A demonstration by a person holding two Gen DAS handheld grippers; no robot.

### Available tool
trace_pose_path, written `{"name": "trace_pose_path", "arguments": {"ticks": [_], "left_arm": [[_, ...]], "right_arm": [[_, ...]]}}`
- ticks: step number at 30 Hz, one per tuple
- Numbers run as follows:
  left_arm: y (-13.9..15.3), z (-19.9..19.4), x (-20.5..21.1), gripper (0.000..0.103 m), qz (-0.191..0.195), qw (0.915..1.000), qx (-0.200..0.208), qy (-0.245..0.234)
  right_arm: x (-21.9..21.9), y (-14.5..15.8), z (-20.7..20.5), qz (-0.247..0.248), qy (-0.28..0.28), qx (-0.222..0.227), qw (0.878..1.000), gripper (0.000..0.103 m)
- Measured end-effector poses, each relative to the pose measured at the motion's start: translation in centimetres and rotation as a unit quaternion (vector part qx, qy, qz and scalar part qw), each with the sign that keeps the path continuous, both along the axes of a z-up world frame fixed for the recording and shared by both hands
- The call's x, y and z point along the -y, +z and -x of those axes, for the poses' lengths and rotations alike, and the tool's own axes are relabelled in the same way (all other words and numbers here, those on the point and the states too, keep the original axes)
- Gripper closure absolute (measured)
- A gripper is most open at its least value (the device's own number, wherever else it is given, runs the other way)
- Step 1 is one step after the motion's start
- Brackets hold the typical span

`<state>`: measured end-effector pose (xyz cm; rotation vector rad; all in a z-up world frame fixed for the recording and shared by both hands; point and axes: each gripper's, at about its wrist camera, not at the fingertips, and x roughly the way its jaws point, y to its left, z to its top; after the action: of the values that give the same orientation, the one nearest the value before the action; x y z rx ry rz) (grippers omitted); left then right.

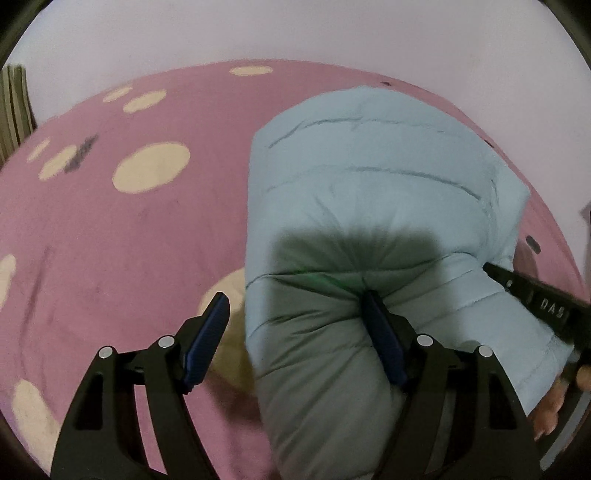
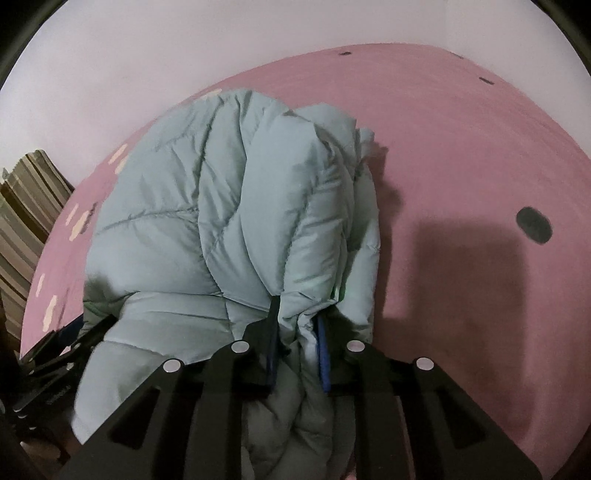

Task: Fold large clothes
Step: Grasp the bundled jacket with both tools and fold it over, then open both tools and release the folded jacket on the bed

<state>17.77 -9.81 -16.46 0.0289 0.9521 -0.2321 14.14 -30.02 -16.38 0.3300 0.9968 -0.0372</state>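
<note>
A pale blue puffer jacket (image 1: 369, 192) lies folded in a thick bundle on a pink bedspread (image 1: 129, 240). My left gripper (image 1: 295, 314) is open over the jacket's near left edge; its right finger (image 1: 384, 343) presses into the padding and its left finger (image 1: 207, 339) hangs over the bedspread. My right gripper (image 2: 297, 332) is shut on a bunched fold of the jacket (image 2: 229, 206) at its near right side. The right gripper's body also shows at the right edge of the left wrist view (image 1: 543, 302).
The pink bedspread (image 2: 480, 166) has cream spots on the left and small dark spots on the right. A white wall (image 1: 295, 33) runs behind the bed. Striped fabric (image 2: 26, 221) hangs at the far left.
</note>
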Motion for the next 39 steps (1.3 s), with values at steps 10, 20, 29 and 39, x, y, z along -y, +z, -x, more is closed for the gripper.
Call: {"name": "trace_pose_path", "arguments": {"ticks": [10, 20, 29, 39], "left_arm": [[3.1, 4.5, -2.2, 0.029, 0.007, 0.9989, 0.047, -0.002], [-2.0, 2.6, -1.4, 0.025, 0.006, 0.9997, -0.022, 0.006], [2.9, 4.1, -2.1, 0.030, 0.007, 0.9998, 0.016, 0.007], [5.9, -5.0, 0.4, 0.030, 0.014, 0.9976, 0.054, 0.041]], "right_arm": [[-5.0, 6.7, 6.7, 0.057, 0.041, 0.092, 0.993, 0.080], [-5.6, -0.5, 5.8, 0.073, 0.055, 0.037, 0.995, 0.079], [-5.0, 3.8, 6.5, 0.054, 0.044, 0.072, 0.995, 0.075], [-3.1, 8.4, -2.6, 0.082, 0.008, 0.130, 0.988, 0.051]]}}
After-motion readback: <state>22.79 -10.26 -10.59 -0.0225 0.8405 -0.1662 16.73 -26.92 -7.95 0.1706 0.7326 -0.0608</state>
